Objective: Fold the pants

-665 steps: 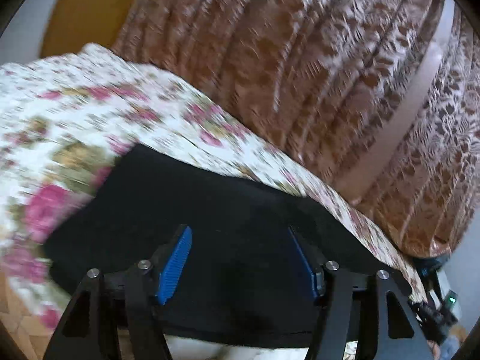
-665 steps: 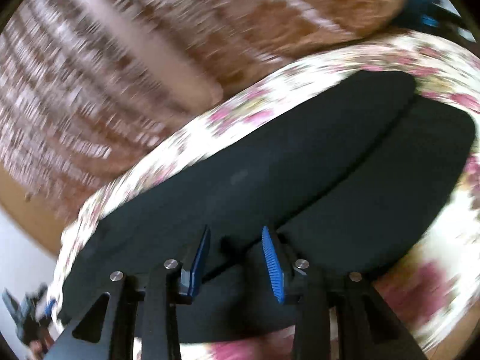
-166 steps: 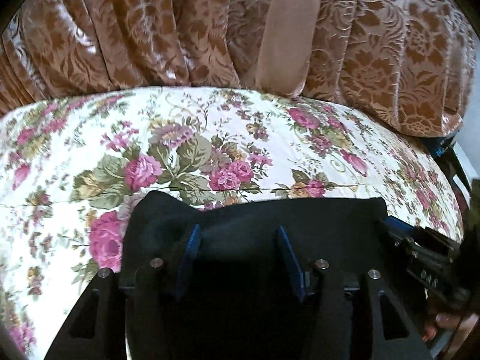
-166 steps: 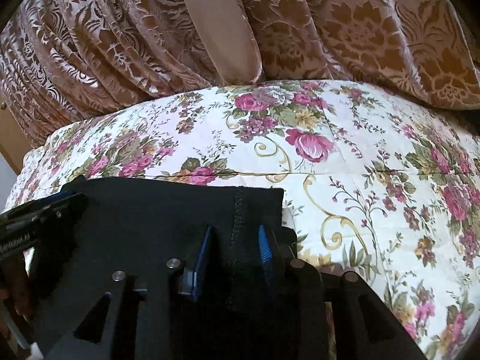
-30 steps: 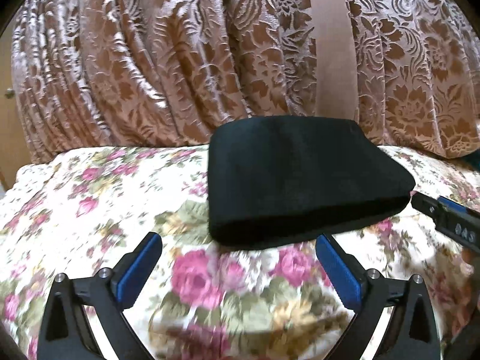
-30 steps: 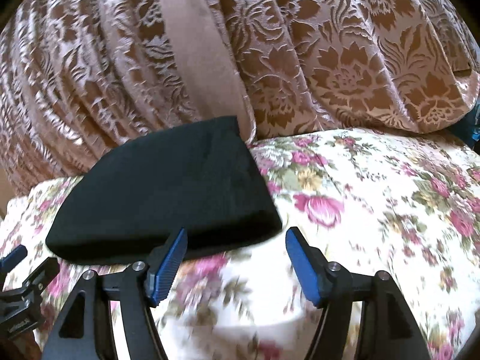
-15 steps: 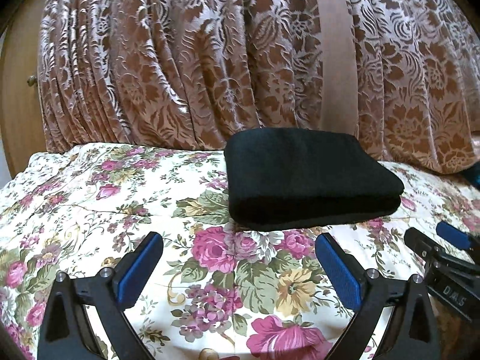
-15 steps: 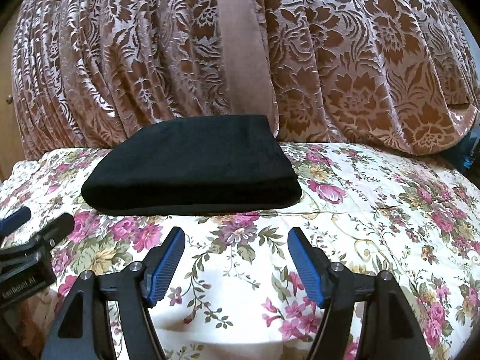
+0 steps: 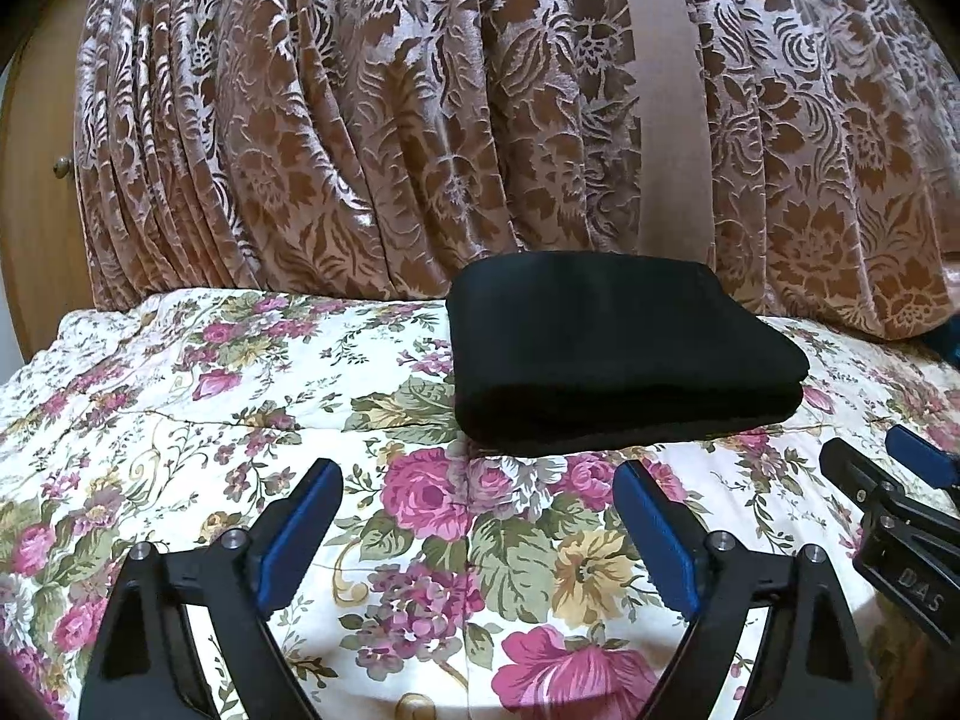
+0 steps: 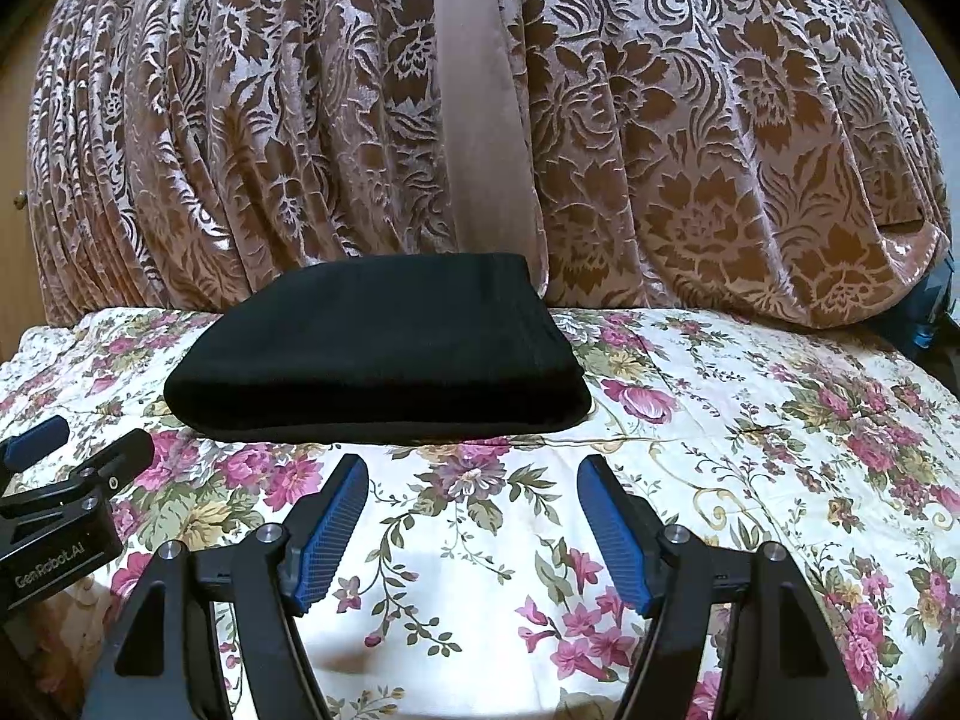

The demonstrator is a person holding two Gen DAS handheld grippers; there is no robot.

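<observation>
The black pants (image 9: pixel 612 348) lie folded into a compact rectangular stack on the floral bedspread (image 9: pixel 198 396), near the curtain. They also show in the right wrist view (image 10: pixel 378 354). My left gripper (image 9: pixel 477 516) is open and empty, held back from the stack over the bedspread. My right gripper (image 10: pixel 474 510) is open and empty, also short of the stack. Each gripper shows at the edge of the other's view: the right one (image 9: pixel 894 480) and the left one (image 10: pixel 72 450).
A brown patterned curtain (image 9: pixel 420 120) hangs right behind the bed. A wooden door with a knob (image 9: pixel 60 167) stands at the far left. A dark blue object (image 10: pixel 933 312) sits at the bed's right end. The bedspread (image 10: pixel 750 420) stretches right of the pants.
Both grippers have drawn back a little from the folded pants and stayed open. The pants have not moved in the last half second.
</observation>
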